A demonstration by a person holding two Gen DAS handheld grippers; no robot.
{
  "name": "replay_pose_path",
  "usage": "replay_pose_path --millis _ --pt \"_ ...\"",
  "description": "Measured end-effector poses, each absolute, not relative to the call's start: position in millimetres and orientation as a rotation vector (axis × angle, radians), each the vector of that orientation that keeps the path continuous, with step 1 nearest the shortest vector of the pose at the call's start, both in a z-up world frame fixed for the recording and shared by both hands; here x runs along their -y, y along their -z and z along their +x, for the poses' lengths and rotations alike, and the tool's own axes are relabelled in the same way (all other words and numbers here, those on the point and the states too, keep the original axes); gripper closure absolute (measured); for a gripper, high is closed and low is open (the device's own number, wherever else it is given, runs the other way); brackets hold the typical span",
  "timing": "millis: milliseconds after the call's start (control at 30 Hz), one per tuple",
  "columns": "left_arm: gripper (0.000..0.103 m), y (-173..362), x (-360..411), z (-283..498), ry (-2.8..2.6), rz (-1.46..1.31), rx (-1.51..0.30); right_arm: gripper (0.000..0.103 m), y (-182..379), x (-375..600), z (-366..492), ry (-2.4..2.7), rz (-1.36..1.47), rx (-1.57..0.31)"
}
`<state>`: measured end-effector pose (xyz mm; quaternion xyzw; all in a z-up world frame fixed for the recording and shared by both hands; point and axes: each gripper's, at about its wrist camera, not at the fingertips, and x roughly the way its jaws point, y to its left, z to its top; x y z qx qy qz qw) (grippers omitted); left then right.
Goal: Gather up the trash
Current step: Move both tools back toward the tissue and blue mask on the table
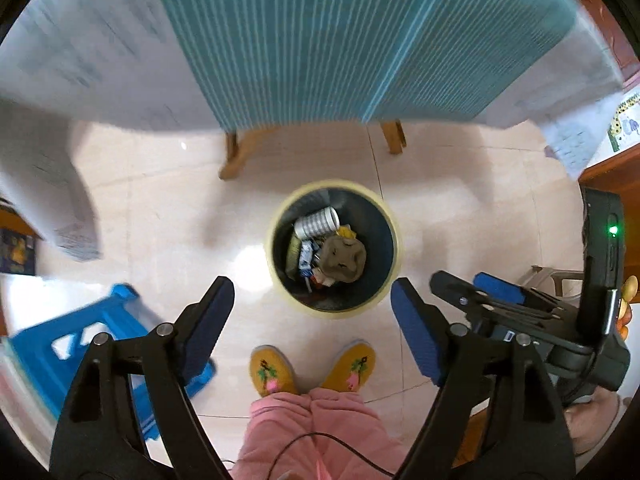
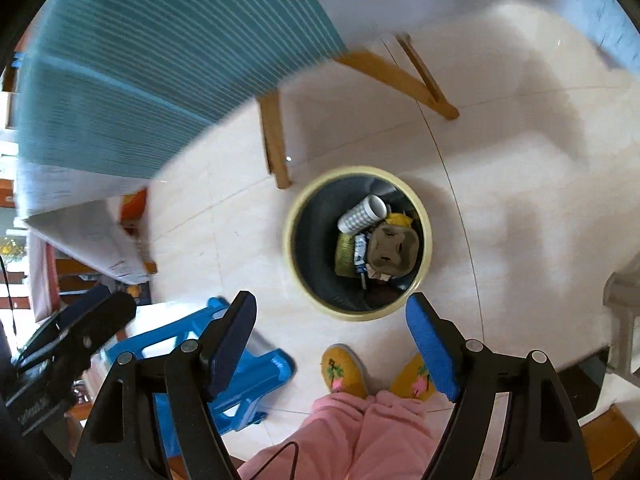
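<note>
A round trash bin (image 1: 372, 220) (image 2: 316, 248) with a cream rim stands on the tiled floor below both grippers. Inside lie a white ribbed cup (image 1: 318, 222) (image 2: 362, 210), a crumpled brown paper piece (image 1: 344, 258) (image 2: 394, 250) and several small wrappers. My left gripper (image 1: 312, 285) hangs open above the bin's near rim, nothing between its blue pads. My right gripper (image 2: 331, 299) is open too, above the same rim, and holds nothing. Each gripper shows at the edge of the other's view: the right gripper (image 1: 468, 284), the left gripper (image 2: 96, 312).
A table with a teal striped cloth (image 1: 320, 40) (image 2: 140, 60) and wooden legs (image 1: 236, 152) (image 2: 276, 144) stands just behind the bin. A blue plastic stool (image 1: 80, 336) (image 2: 248, 368) sits at the left. The person's yellow slippers (image 1: 274, 372) (image 2: 344, 368) and pink trousers are in front.
</note>
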<state>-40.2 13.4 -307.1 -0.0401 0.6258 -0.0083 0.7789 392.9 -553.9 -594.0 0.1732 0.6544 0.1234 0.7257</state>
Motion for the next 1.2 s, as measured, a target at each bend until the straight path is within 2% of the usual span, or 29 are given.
replay_pose_path --millis 100,200,333,900,1200 --pt "0.027 263.0 -13.3 -45.0 0.007 -0.05 -1.308 0.024 548.4 554.0 385.6 -0.29 0.376 -1.414" --pt "0.037 225.0 -15.1 -46.5 0.005 -0.046 -1.288 0.024 505.5 553.2 379.4 -0.307 0.371 -1.382" --pt "0.039 179.7 -17.0 -49.7 0.019 -0.071 -1.265 0.024 452.0 550.5 370.5 -0.325 0.352 -1.346" --pt "0.04 18.9 -23.9 -51.4 -0.018 -0.104 -1.072 0.024 234.2 561.3 382.0 -0.384 0.265 -1.095" --pt "0.04 -45.8 -26.1 -40.3 -0.047 -0.13 -0.969 0.024 161.5 553.1 405.5 -0.432 0.171 -0.945"
